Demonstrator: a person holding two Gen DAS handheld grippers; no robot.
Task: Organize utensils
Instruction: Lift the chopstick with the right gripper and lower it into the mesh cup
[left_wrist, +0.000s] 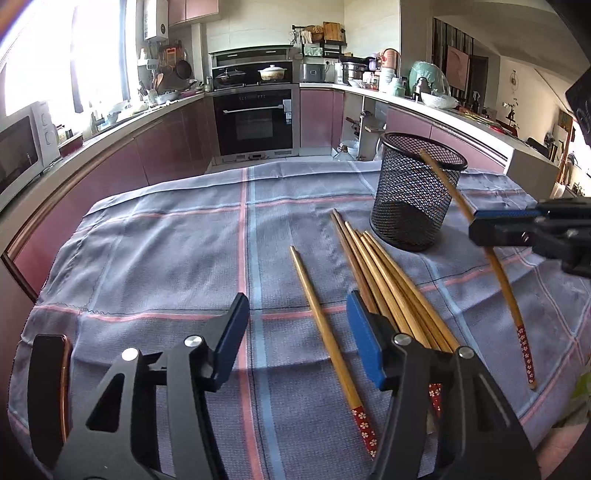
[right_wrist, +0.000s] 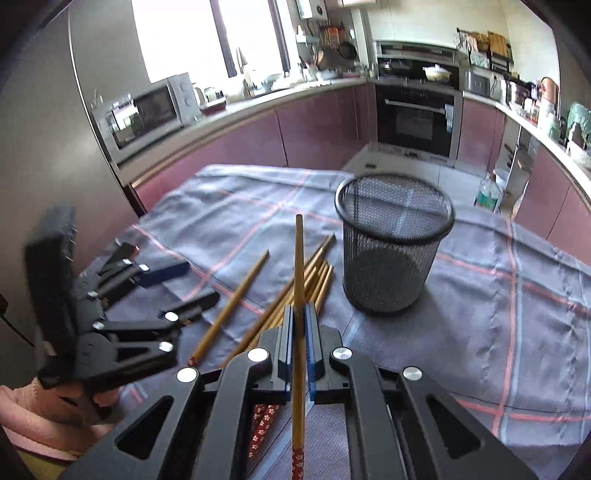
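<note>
A black mesh cup (left_wrist: 417, 199) (right_wrist: 391, 251) stands upright on the checked cloth. A bundle of several bamboo chopsticks (left_wrist: 388, 284) (right_wrist: 314, 280) lies in front of it, red flowered ends toward me. One single chopstick (left_wrist: 325, 332) (right_wrist: 232, 302) lies apart to their left, between the pads of my left gripper (left_wrist: 299, 332) (right_wrist: 195, 286), which stands open and does not touch it. My right gripper (right_wrist: 299, 325) (left_wrist: 517, 225) is shut on another chopstick (right_wrist: 298, 258) (left_wrist: 443, 181), lifted off the cloth, its thin tip up near the cup's rim.
A phone (left_wrist: 64, 384) lies at the cloth's left edge beside my left gripper. The cloth (left_wrist: 166, 258) covers a small table; kitchen counters, a microwave (right_wrist: 147, 110) and an oven (left_wrist: 255, 122) ring it beyond. A pink sleeve (right_wrist: 22, 406) shows behind the left gripper.
</note>
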